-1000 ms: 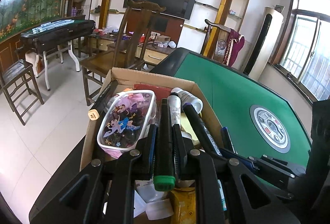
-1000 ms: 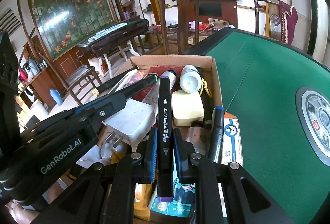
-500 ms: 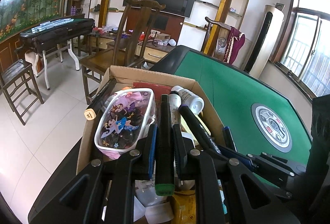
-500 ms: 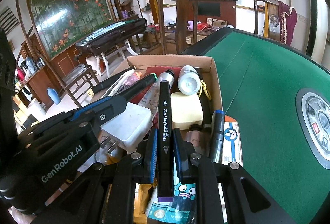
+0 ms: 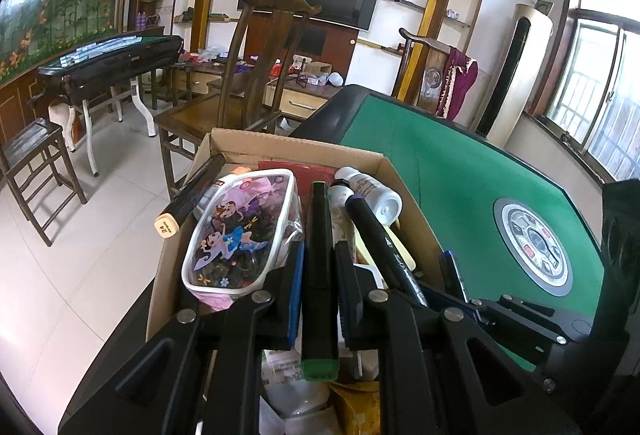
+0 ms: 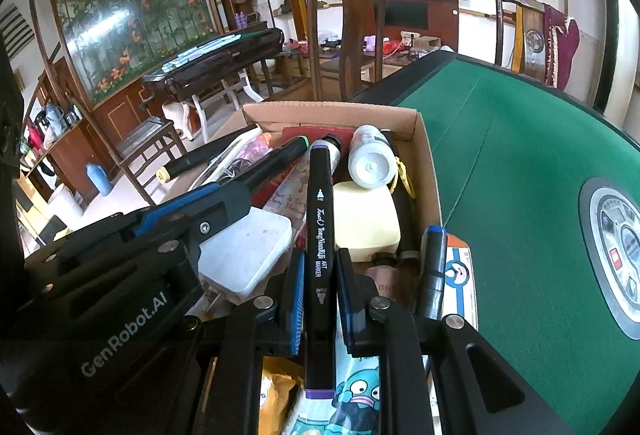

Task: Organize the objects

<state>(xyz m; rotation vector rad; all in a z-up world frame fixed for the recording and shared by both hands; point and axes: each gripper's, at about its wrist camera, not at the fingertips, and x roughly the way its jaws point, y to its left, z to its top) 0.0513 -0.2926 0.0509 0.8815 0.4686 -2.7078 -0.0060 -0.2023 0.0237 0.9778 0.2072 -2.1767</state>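
Nearest us, our left gripper [image 5: 318, 267] pinches a green-capped marker [image 5: 319, 275]; our right gripper [image 6: 318, 275] pinches a purple-capped marker [image 6: 320, 259]. Both markers sit above the cardboard box [image 6: 434, 191], which holds a yellow block [image 6: 366, 223], a white bottle [image 6: 370, 157] and a cartoon pouch [image 5: 240, 235]. The green table [image 6: 520, 175] lies beyond.

The table [image 5: 448, 171] is covered in matt green felt-like cloth. A box [image 5: 416, 223] of plain brown cardboard is seen, its torn rim rough. The markers [image 6: 320, 235] are cased in smooth, faintly glossy black plastic. The pouch [image 5: 240, 231] appears to be clear glossy vinyl. The floor [image 5: 80, 259] is laid with shiny pale tile.
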